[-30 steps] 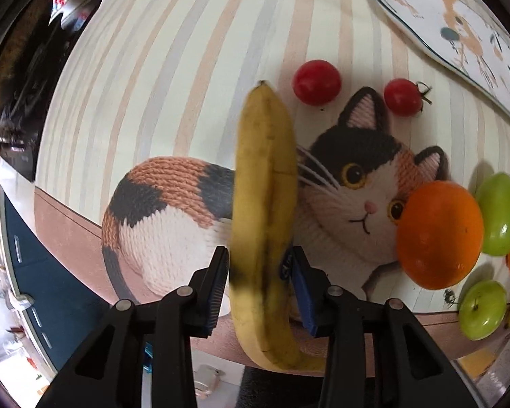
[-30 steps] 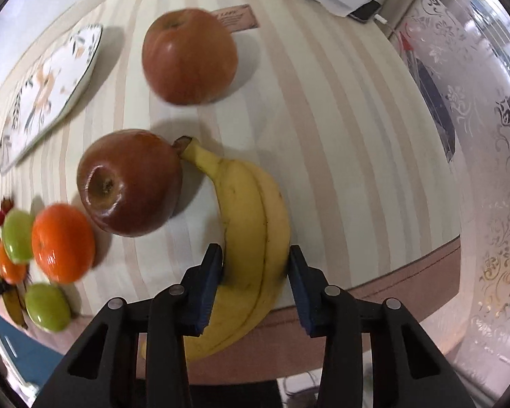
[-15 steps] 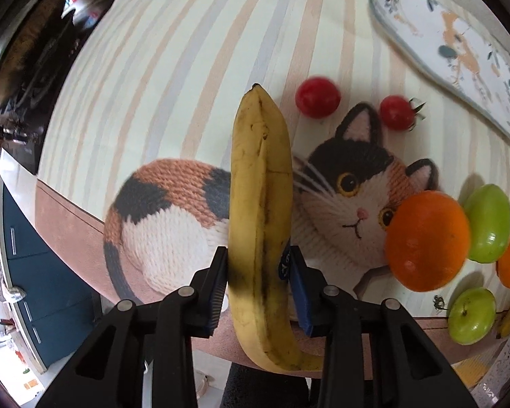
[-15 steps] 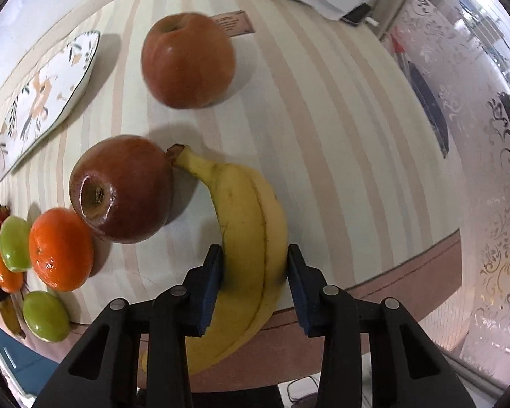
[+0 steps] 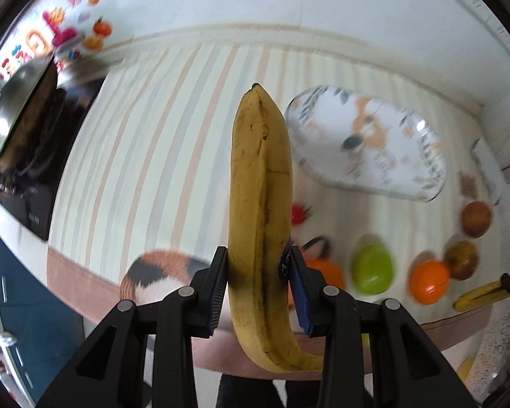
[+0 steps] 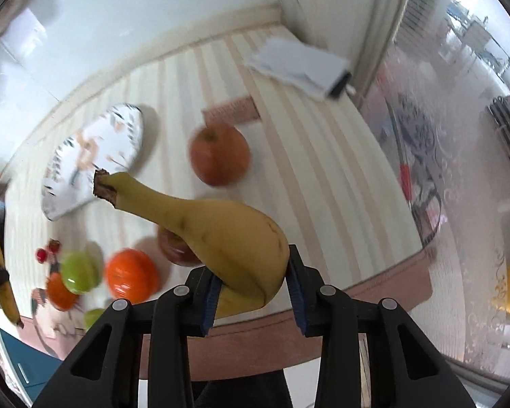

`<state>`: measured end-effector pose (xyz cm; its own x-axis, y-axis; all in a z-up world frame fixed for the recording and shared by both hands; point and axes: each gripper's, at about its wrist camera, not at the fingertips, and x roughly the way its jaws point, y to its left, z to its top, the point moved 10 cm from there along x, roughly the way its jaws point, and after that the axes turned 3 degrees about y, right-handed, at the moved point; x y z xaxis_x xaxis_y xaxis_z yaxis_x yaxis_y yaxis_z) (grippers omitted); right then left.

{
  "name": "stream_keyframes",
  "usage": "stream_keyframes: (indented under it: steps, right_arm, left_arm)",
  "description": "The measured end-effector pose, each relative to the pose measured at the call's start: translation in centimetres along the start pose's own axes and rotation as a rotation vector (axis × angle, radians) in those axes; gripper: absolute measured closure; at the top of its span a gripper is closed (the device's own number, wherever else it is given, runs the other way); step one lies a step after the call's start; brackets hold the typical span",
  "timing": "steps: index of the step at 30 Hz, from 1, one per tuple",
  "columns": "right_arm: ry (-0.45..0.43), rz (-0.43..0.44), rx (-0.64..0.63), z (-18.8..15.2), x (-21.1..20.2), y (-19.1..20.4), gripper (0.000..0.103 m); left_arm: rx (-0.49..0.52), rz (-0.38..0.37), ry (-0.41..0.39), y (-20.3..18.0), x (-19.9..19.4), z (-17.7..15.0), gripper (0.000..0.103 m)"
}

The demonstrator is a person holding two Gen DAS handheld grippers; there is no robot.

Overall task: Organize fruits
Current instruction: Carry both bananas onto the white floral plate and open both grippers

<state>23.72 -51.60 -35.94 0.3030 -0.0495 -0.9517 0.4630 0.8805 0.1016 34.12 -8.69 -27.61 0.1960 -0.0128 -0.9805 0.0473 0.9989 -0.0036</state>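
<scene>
Both tools have lifted off the desk (image 5: pixel 159 129) since a second ago. Left tool (image 5: pixel 259 292) clamps a banana (image 5: pixel 260 204); right tool (image 6: pixel 251 292) clamps bananas (image 6: pixel 221 234), probably bound for the plate (image 5: pixel 367 149).

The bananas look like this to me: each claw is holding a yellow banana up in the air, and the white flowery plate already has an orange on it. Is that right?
Not quite. The white flowery plate has no fruit on it; the left wrist view shows the round orange fruit on the striped tablecloth. The rest is right: the left claw and the right claw each hold a yellow banana in the air.
</scene>
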Motion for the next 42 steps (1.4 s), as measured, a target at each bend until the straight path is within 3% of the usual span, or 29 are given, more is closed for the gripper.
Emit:
stream_keyframes:
  steps: [3,8,11,16,23,32,42]
  right_arm:
    - [-0.035,0.047,-0.032,1.9,-3.0,2.9,0.065]
    - [-0.059,0.166,-0.117,5.1,-4.5,9.4,0.065]
    - [-0.027,0.248,-0.16,7.0,-3.3,13.7,0.065]
    - [0.035,0.298,-0.222,9.6,1.0,19.1,0.065]
    - [0.19,0.287,-0.274,11.9,9.0,22.6,0.065]
    - [0.372,0.31,-0.215,14.2,15.8,24.7,0.065]
    - [0.448,0.222,-0.212,15.0,19.6,27.0,0.062]
  left_arm:
    - [0.012,-0.049,-0.022,-2.3,-0.2,1.5,0.071]
    - [0.021,-0.13,-0.023,-5.4,-0.6,5.0,0.071]
    - [0.011,-0.182,0.01,-7.0,0.4,7.1,0.071]
    - [0.007,-0.227,0.098,-9.1,3.6,10.0,0.071]
    - [0.013,-0.209,0.2,-9.9,9.2,13.2,0.071]
    - [0.0,-0.22,0.345,-10.8,14.7,13.9,0.071]
    - [0.069,-0.12,0.359,-11.0,16.0,12.6,0.07]
